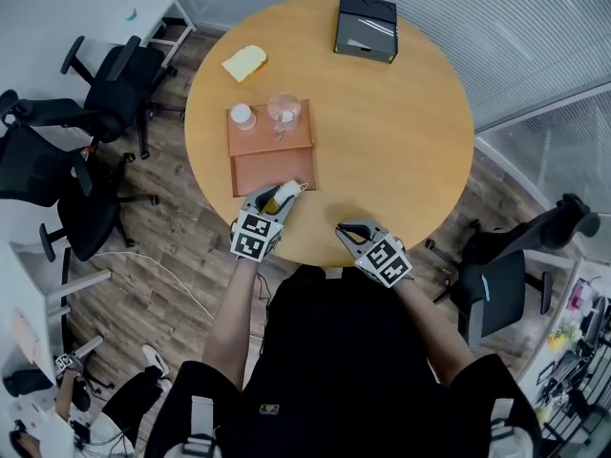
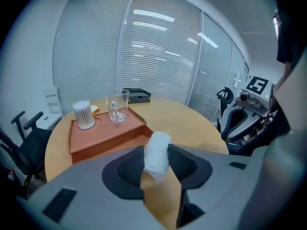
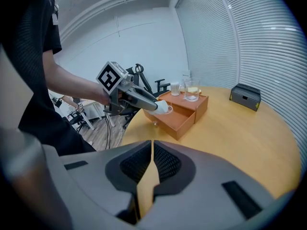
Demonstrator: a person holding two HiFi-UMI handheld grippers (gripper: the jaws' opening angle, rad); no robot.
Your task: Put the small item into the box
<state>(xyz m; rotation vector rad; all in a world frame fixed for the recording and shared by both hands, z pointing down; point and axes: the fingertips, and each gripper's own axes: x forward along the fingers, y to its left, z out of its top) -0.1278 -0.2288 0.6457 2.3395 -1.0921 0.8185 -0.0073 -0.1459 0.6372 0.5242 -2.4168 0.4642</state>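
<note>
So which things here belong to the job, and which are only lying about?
Job: white roll, held in the left gripper; orange box.
Lying about: glass mug, white jar, yellow sponge, black case; right gripper, shut and empty.

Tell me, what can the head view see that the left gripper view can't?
Only the head view shows the left gripper from outside, with its marker cube, and the whole round table. Only the left gripper view shows the ribbed pads pressing the small white roll from both sides. Both show the orange box, glass mug, white ribbed container and black box.
</note>
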